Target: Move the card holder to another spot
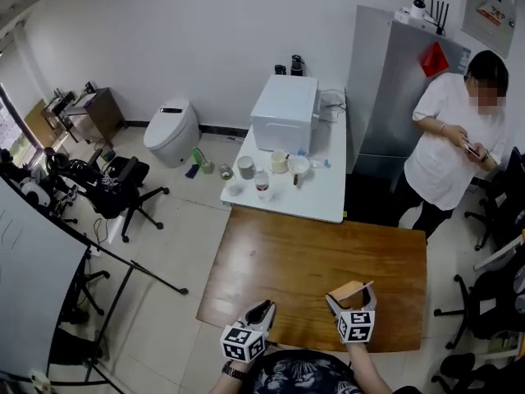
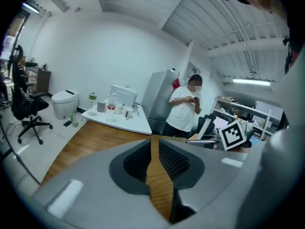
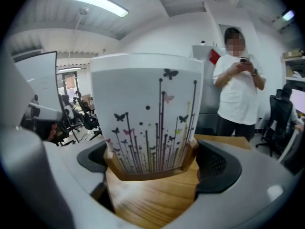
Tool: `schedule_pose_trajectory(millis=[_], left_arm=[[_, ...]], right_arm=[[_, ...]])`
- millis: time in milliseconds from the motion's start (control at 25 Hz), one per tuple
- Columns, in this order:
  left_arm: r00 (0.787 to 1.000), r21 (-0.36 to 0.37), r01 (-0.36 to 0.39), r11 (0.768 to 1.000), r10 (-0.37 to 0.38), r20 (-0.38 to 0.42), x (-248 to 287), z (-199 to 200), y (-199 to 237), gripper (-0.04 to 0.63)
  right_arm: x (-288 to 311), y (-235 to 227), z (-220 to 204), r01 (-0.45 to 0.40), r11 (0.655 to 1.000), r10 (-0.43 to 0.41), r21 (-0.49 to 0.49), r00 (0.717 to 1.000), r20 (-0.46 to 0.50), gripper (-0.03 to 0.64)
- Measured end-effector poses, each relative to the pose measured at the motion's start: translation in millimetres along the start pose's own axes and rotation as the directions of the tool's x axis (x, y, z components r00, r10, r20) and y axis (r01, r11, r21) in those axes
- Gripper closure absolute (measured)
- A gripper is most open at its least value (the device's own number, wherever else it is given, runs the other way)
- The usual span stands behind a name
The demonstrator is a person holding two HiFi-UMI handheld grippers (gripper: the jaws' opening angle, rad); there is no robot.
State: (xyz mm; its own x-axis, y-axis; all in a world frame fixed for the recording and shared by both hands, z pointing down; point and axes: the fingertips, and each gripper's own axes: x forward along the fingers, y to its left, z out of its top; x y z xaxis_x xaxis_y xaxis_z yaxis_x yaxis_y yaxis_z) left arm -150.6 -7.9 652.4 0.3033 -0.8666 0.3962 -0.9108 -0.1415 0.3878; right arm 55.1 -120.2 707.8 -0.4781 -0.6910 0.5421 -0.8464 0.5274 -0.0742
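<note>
The card holder [image 3: 151,170] is a small wooden base carrying an upright white card [image 3: 145,111] printed with butterflies and stems. My right gripper [image 3: 150,168] is shut on the wooden base, one pad on each side. In the head view the right gripper [image 1: 350,294] holds the card holder [image 1: 345,289] over the front right part of the wooden table [image 1: 295,261]. Whether the base touches the tabletop I cannot tell. My left gripper [image 1: 261,310] hovers at the table's front edge, to the left of the holder. Its jaws are shut with nothing between them [image 2: 153,144].
Behind the wooden table stands a white table [image 1: 316,199] with a white box [image 1: 284,113] and several cups. A grey fridge [image 1: 394,89] and a standing person in a white shirt [image 1: 451,138] are at the back right. Office chairs [image 1: 123,191] and a tripod stand to the left.
</note>
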Motion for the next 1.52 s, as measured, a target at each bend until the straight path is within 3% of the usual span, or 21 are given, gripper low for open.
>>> schedule_pose_trajectory(millis=[160, 400, 560, 760, 960, 1160, 1360, 1520], left_arm=[[0.990, -0.056, -0.140, 0.989, 0.141, 0.014, -49, -14, 33, 0.546], [0.957, -0.130, -0.290, 0.948, 0.290, -0.017, -103, -34, 67, 0.546], [0.949, -0.149, -0.314, 0.938, 0.311, -0.044, -121, -45, 72, 0.546], [0.935, -0.116, -0.353, 0.928, 0.348, -0.060, -142, -50, 101, 0.546], [0.950, -0.144, -0.311, 0.939, 0.305, -0.064, -133, -37, 99, 0.546], [0.973, -0.090, -0.223, 0.971, 0.216, -0.086, -106, -45, 97, 0.546], [0.990, -0.083, -0.090, 0.992, 0.080, -0.115, -63, -46, 78, 0.546], [0.988, -0.041, 0.018, 0.999, -0.024, -0.152, -24, -45, 63, 0.546]], right_arm=[[78, 71, -37, -0.143, 0.987, 0.142, -0.077, 0.990, -0.028, 0.080], [173, 166, -86, -0.300, 0.942, 0.271, -0.152, 0.945, -0.186, 0.080], [209, 185, -113, -0.306, 0.934, 0.257, -0.184, 0.934, -0.250, 0.080], [255, 207, -111, -0.250, 0.941, 0.196, -0.230, 0.953, -0.231, 0.080], [270, 213, -111, -0.245, 0.937, 0.181, -0.250, 0.950, -0.254, 0.077], [248, 212, -113, -0.306, 0.935, 0.252, -0.180, 0.929, -0.272, 0.038], [163, 160, -128, -0.223, 0.973, 0.206, -0.052, 0.952, -0.226, 0.048], [81, 96, -130, -0.110, 0.992, 0.118, 0.055, 0.981, -0.157, 0.152]])
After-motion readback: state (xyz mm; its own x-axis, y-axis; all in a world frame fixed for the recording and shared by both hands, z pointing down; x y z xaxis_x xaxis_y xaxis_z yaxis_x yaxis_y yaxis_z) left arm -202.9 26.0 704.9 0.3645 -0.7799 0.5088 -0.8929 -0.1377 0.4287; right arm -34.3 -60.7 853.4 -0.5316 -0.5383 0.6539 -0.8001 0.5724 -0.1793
